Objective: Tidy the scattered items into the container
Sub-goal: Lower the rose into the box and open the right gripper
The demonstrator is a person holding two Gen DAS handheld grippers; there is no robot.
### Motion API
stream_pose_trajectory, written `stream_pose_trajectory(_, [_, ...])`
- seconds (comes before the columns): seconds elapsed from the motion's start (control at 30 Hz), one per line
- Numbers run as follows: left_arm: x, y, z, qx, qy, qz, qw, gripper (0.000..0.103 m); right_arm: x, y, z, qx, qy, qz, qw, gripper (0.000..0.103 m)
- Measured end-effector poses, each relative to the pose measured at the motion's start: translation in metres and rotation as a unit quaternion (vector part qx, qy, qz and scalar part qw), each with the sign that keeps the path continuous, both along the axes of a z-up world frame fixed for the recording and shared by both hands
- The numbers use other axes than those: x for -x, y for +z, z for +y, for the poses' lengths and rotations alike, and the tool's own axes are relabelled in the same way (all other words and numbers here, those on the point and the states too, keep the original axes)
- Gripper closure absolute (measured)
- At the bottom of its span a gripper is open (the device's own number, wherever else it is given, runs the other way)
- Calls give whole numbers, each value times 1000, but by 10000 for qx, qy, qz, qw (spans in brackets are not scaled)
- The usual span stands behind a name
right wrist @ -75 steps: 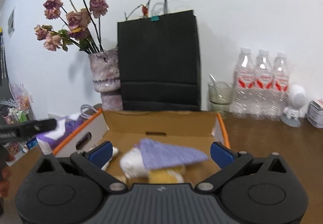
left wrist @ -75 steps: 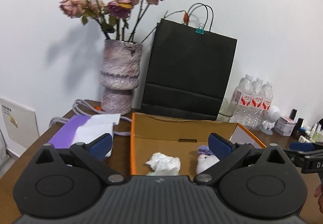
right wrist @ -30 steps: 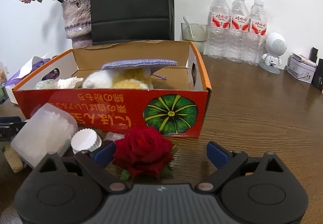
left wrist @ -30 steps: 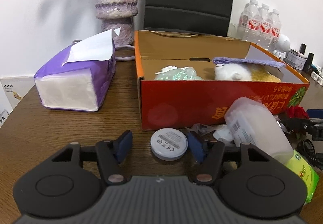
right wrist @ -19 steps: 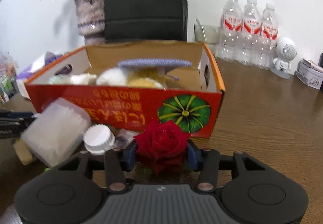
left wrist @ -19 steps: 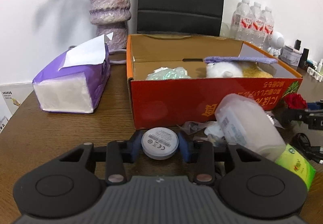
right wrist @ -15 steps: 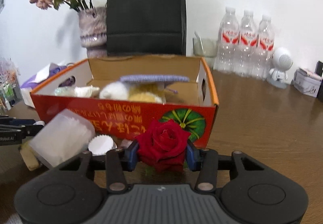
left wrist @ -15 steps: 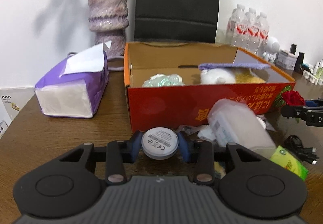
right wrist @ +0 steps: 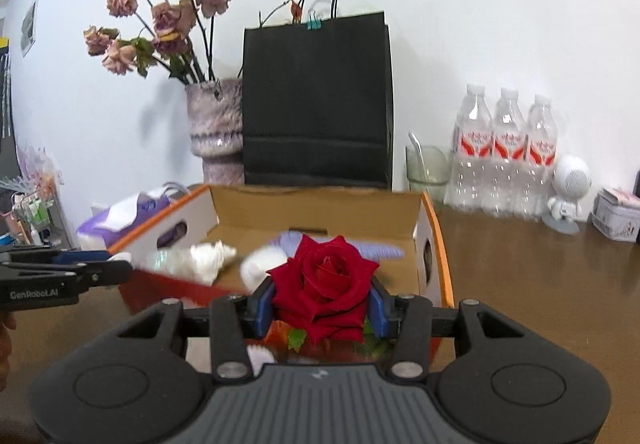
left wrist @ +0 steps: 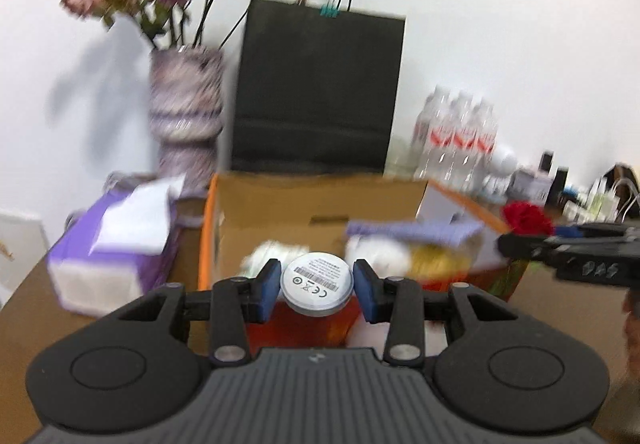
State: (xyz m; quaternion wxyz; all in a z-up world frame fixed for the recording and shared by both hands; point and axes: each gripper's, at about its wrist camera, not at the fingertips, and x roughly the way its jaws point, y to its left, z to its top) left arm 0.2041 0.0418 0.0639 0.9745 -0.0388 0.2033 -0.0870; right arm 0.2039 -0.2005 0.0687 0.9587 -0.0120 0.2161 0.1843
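In the left wrist view our left hand-held gripper is closed on the white round disc, which a second ago lay on the bench in front of the box; it is now lifted and sits level with the near wall of the orange cardboard box, so we judge this item ready to go over the rim and drop. Inside the box we make out pale and yellow soft things under a lilac cloth, all blurred. The purple tissue pack lies just left of the box, the vase and black paper bag stand behind it, and the right hand-held gripper comes in from the right with the red rose. In the right wrist view that gripper is clamped on the rose, raised off the bench since a moment ago and facing the box near its right end. The left tool reaches toward the same opening, so we should keep the two apart. The water bottles and glass stand well clear on the bench.
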Motion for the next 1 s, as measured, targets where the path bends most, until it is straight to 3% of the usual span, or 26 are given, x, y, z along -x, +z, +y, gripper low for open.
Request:
stream_pose_trajectory(0.2, [-49,21,-10,372,131,-304,9988,63,-45,19,21,-241,-15,-116,9996,58])
stream_pose_trajectory(0.37, [-85,17,-10,475,465,-169,9976,63,-86,15,40,-203,-59,47,9998,58])
stream_pose_trajectory(0.57, [-97,-8,-8,356,505,308,9976,63,-105,-6,39,9,-232,456,9987,58])
stream_pose_trajectory(0.87, [-97,-13,-10,248,501,373,9977,62,-106,-9,38,102,-257,477,9985,57])
stream_pose_trajectory(0.93, [-98,-12,-12,157,511,402,9978,42,-107,-9,38,134,-260,522,9982,48])
stream_pose_trajectory(0.97, [-97,-11,-13,83,595,403,9974,16,-107,-9,38,181,-249,562,9979,39])
stream_pose_trajectory(1.0, [-96,-11,-13,-28,795,386,9961,0,-108,-9,39,248,-249,604,9976,9])
